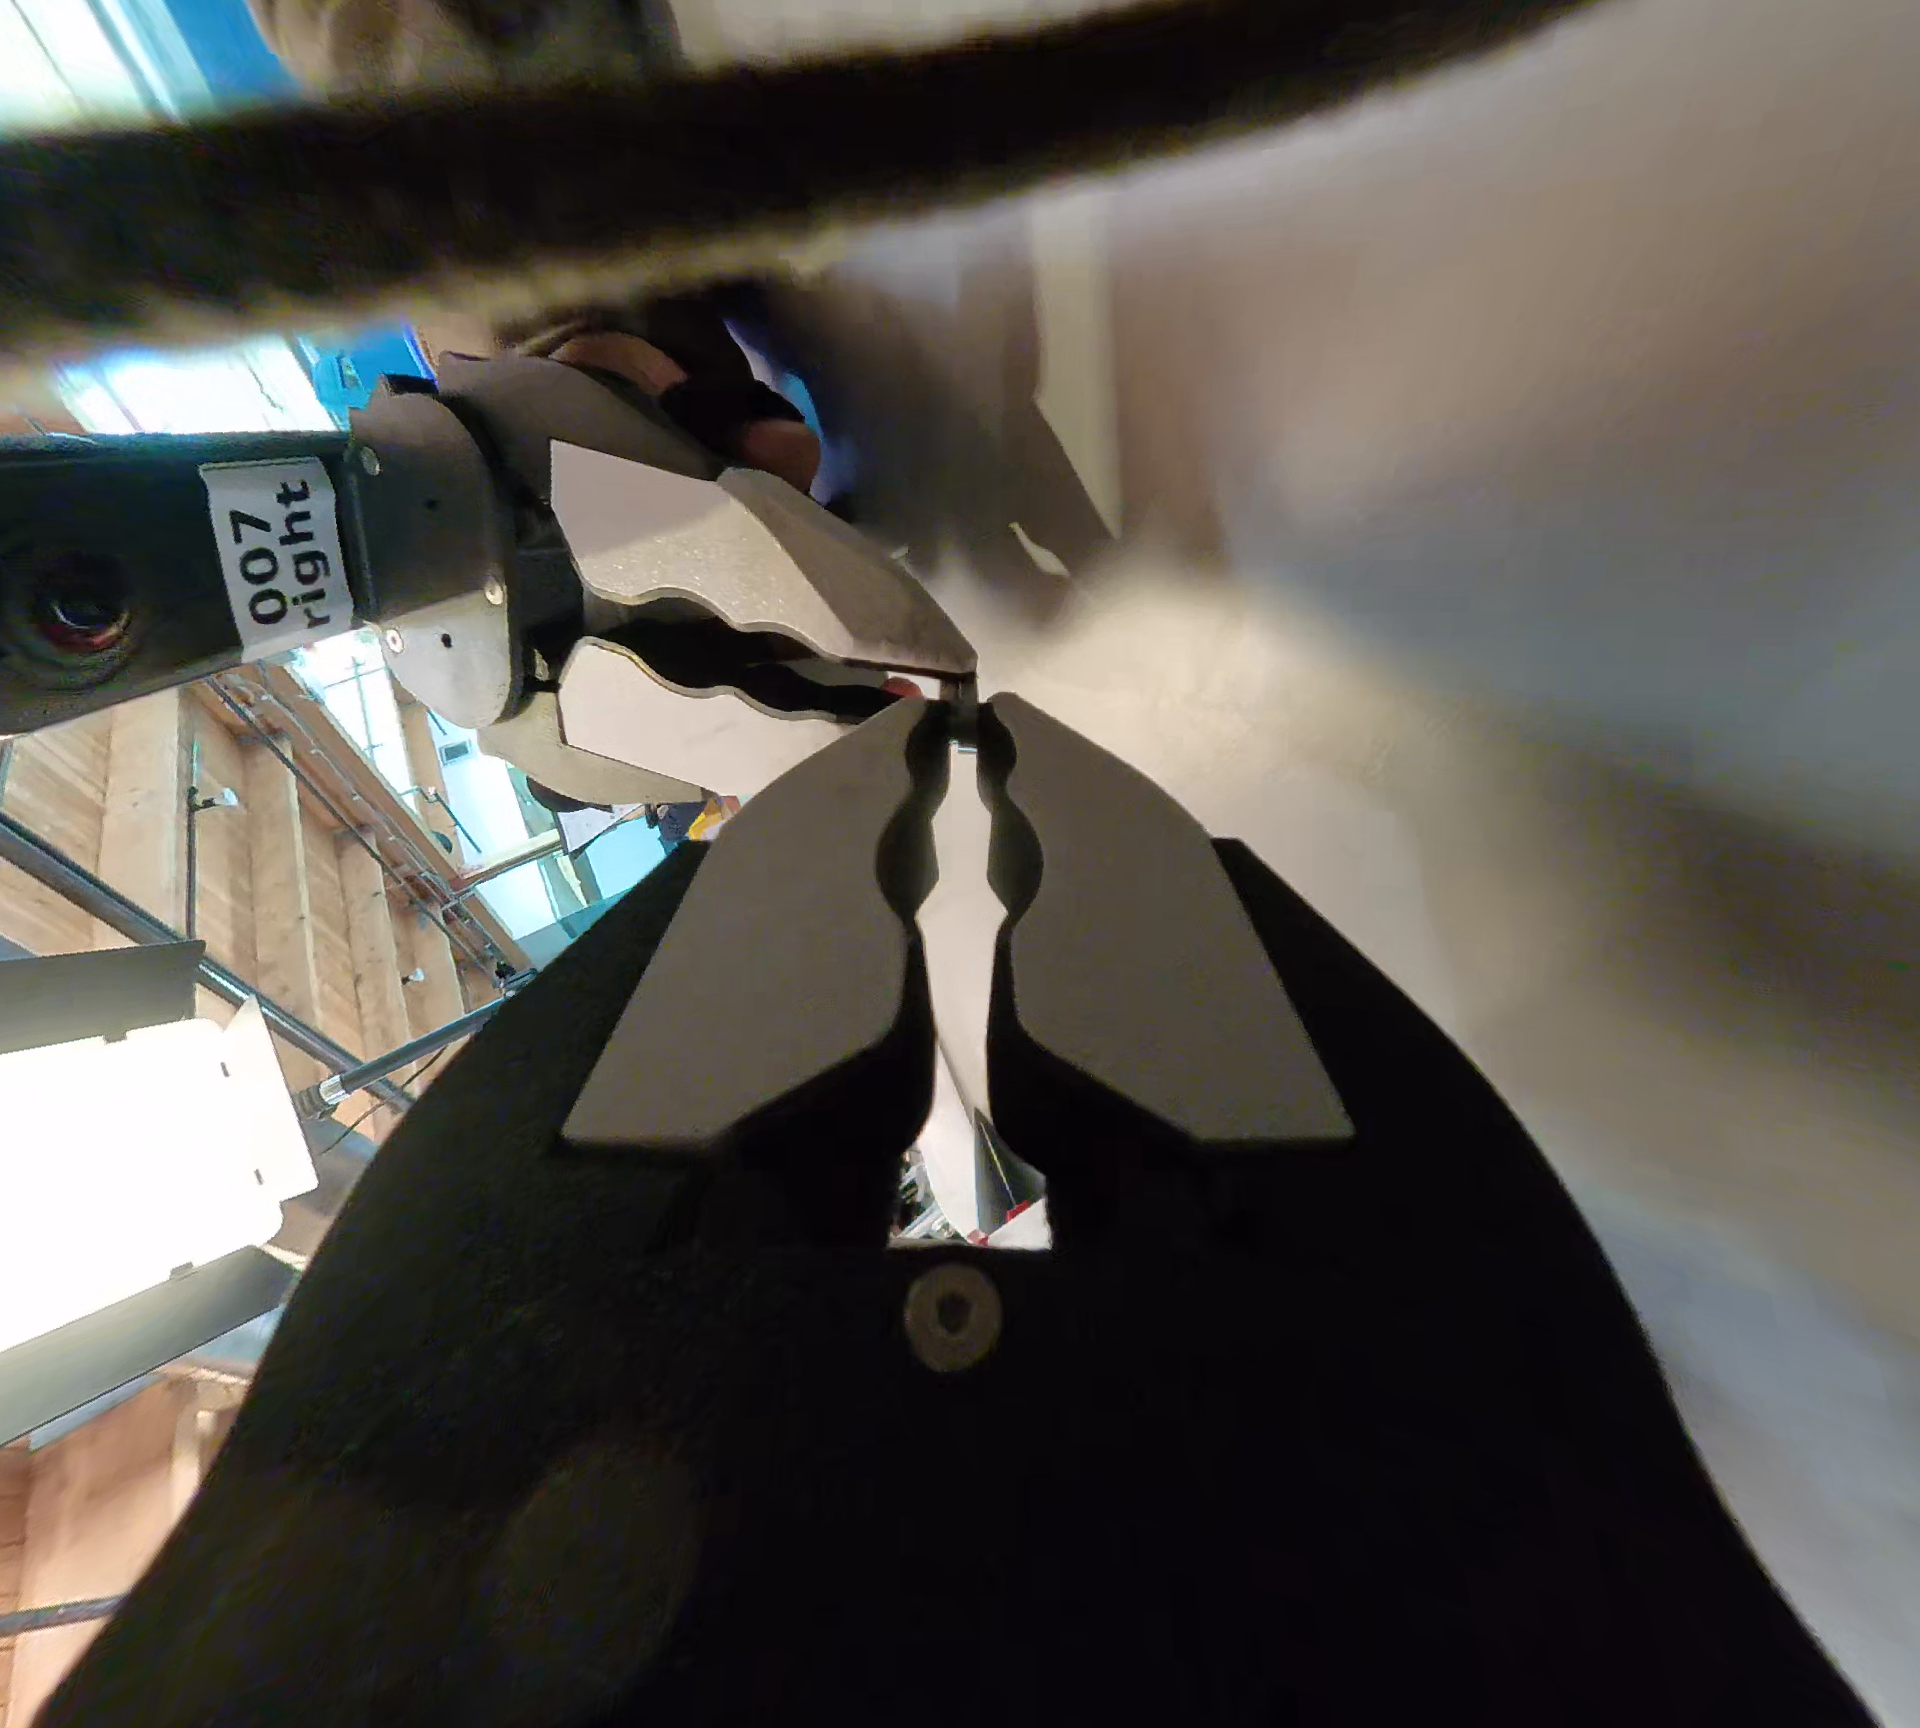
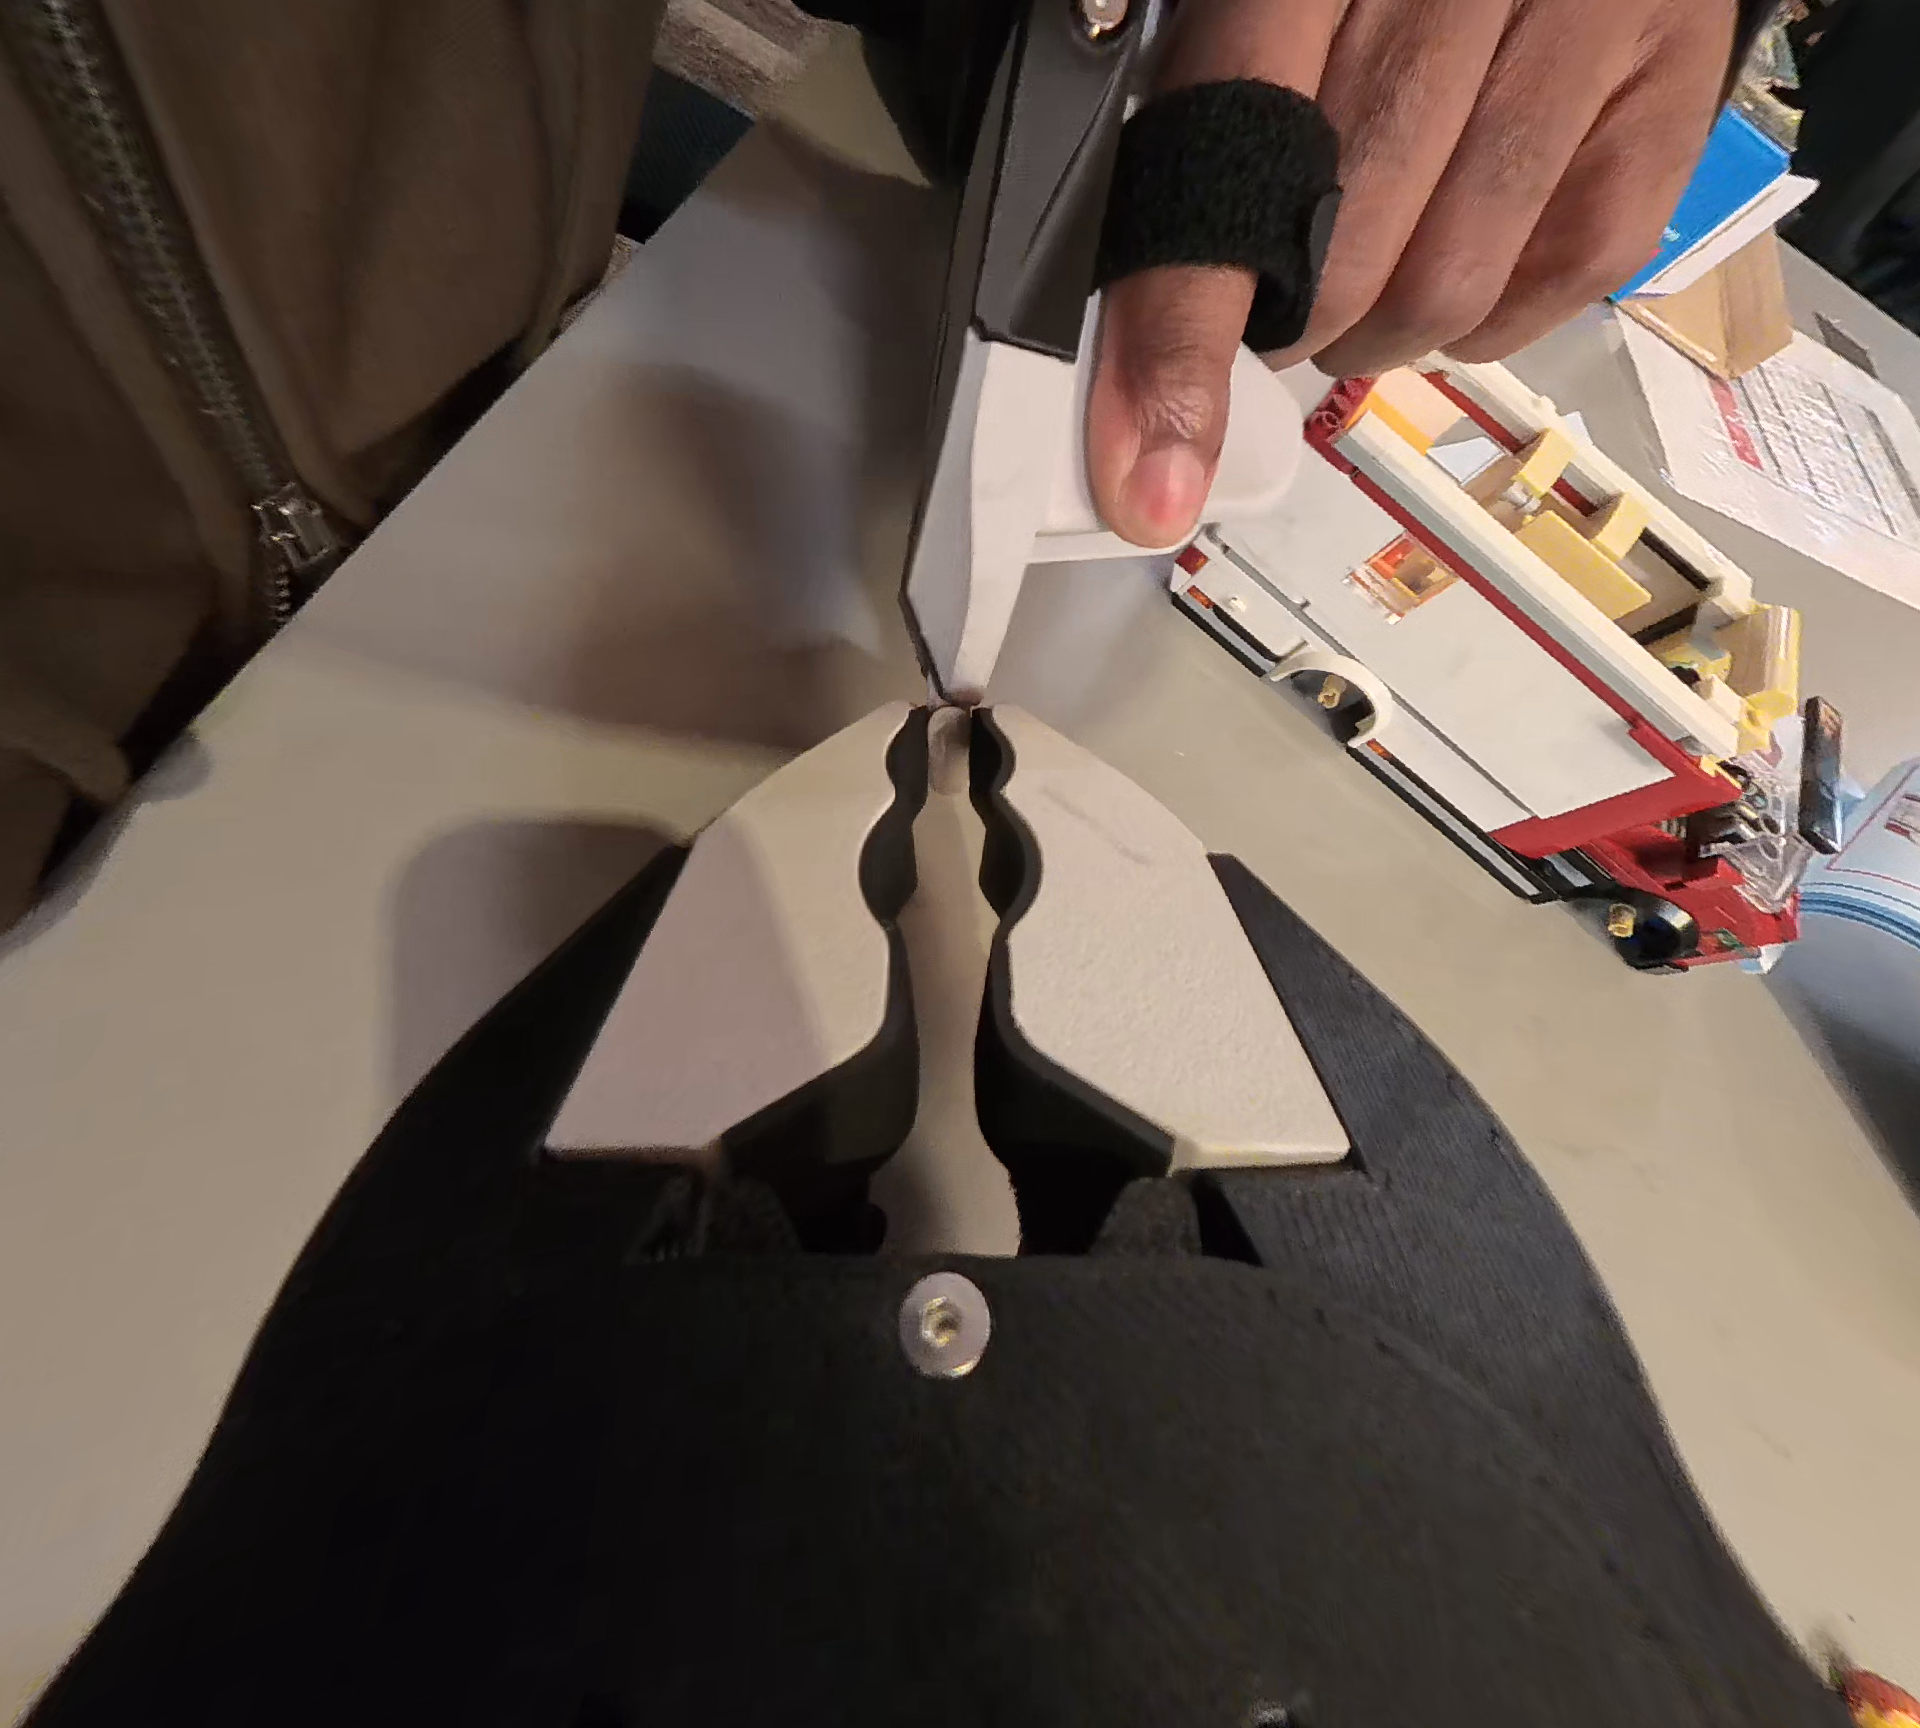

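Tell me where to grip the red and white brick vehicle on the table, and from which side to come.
Probably best: pinch the brick vehicle by its long white side wall, clear of the wheel arch. Come from the open, roofless side where the yellow seats show, one finger inside and one outside. That wall looks flat and straight, so the pads should sit squarely.

1. A tiny piece (image 1: 964,710) pinched at the left gripper (image 1: 961,722) tips is too small to identify.
2. Beyond the claw, blurred dark bands (image 1: 727,151) cross the view.
3. Right of the right gripper (image 2: 948,728), the toy brick vehicle (image 2: 1538,670) is partly hidden behind a hand (image 2: 1455,99).
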### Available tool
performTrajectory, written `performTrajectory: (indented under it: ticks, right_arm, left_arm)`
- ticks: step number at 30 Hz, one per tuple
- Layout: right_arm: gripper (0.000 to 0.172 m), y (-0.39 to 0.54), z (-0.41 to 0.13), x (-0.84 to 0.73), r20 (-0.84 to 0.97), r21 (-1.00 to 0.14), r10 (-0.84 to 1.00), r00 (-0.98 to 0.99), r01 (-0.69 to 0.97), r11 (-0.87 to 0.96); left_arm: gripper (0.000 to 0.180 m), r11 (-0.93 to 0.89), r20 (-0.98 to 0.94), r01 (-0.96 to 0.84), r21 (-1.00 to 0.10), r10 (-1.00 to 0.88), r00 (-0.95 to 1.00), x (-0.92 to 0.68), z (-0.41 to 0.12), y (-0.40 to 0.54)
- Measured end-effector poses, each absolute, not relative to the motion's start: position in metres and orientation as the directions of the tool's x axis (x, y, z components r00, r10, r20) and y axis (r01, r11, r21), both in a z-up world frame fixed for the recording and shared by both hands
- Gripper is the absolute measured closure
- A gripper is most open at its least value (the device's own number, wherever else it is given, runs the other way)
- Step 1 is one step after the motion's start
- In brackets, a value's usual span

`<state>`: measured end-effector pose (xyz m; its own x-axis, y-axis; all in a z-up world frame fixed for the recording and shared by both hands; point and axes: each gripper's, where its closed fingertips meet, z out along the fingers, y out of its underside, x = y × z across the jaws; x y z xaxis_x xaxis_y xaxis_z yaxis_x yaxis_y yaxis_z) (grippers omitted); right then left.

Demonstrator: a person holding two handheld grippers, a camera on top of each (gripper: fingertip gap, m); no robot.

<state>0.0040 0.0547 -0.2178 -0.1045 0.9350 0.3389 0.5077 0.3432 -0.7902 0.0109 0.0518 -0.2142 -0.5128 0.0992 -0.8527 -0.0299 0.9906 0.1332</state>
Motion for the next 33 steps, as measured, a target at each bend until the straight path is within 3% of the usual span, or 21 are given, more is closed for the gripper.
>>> performTrajectory:
  ticks: [12,14,16,24,28,33]
  right_arm:
    - [0.164,0.048,-0.213,0.005,0.283,-0.822,0.949,-0.139,0.475,0.314]
    - [0.164,0.045,-0.212,0.006,0.274,-0.829,0.950,-0.153,0.464,0.313]
    - [0.165,0.049,-0.187,0.013,0.199,-0.906,0.974,-0.108,0.358,0.225]
    - [0.164,0.082,-0.199,0.032,0.312,-0.845,0.950,0.004,0.459,0.275]
    - [0.164,0.110,-0.196,0.040,0.411,-0.813,0.896,0.166,0.510,0.279]
    - [0.164,0.165,-0.152,0.089,0.565,-0.778,0.653,0.505,0.590,0.216]
  left_arm:
    - [0.176,0.995,-0.868,-0.026,0.097,0.072,-0.491,0.012,-0.210,0.046]
    - [0.176,0.994,-0.805,-0.007,0.109,0.084,-0.588,0.003,-0.224,0.047]
    - [0.175,0.993,-0.787,-0.032,0.118,0.074,-0.613,-0.003,-0.239,0.057]
    - [0.176,0.992,-0.841,-0.074,0.100,0.044,-0.539,0.004,-0.220,0.063]
    - [0.176,0.984,-0.894,-0.157,0.080,0.001,-0.447,0.012,-0.206,0.076]
    - [0.176,0.973,-0.944,-0.227,0.029,-0.049,-0.328,0.015,-0.187,0.090]
